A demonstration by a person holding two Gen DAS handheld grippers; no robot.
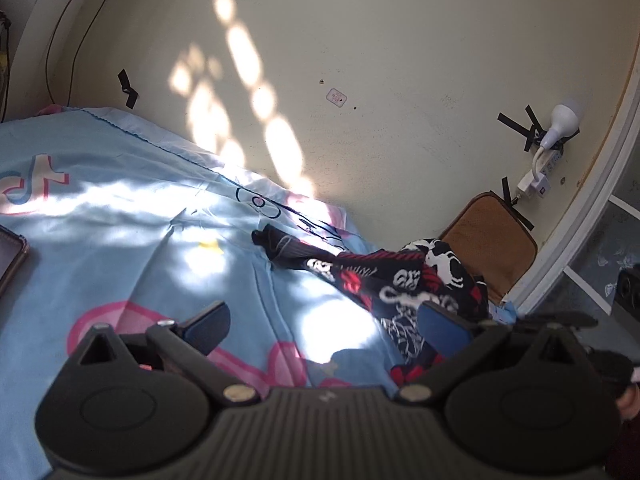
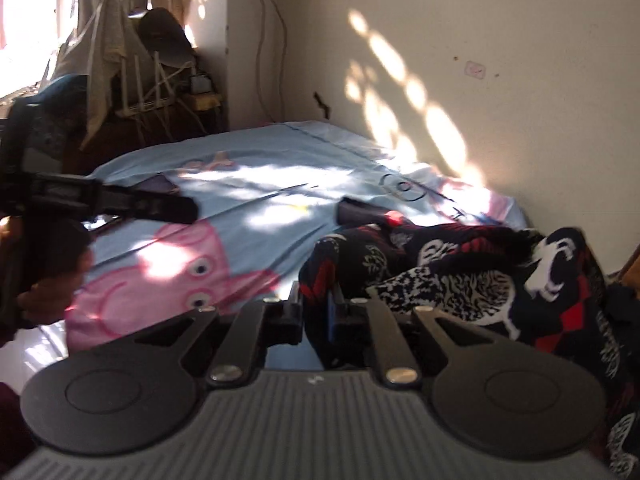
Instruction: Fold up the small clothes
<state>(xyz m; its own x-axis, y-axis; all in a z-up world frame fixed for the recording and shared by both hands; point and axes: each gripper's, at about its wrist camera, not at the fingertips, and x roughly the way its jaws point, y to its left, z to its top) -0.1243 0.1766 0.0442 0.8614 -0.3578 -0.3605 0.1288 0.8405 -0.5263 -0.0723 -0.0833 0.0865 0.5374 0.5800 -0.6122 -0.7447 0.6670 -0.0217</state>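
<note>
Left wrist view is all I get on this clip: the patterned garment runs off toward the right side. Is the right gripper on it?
Observer: Yes. The right gripper has its jaws shut on a fold of the garment.
Operator: Is the garment spread flat there?
Observer: No, it lies bunched in a crumpled heap on the bed sheet.
Operator: Anything beyond the bed?
Observer: A bright window at the bed's far end.
</note>
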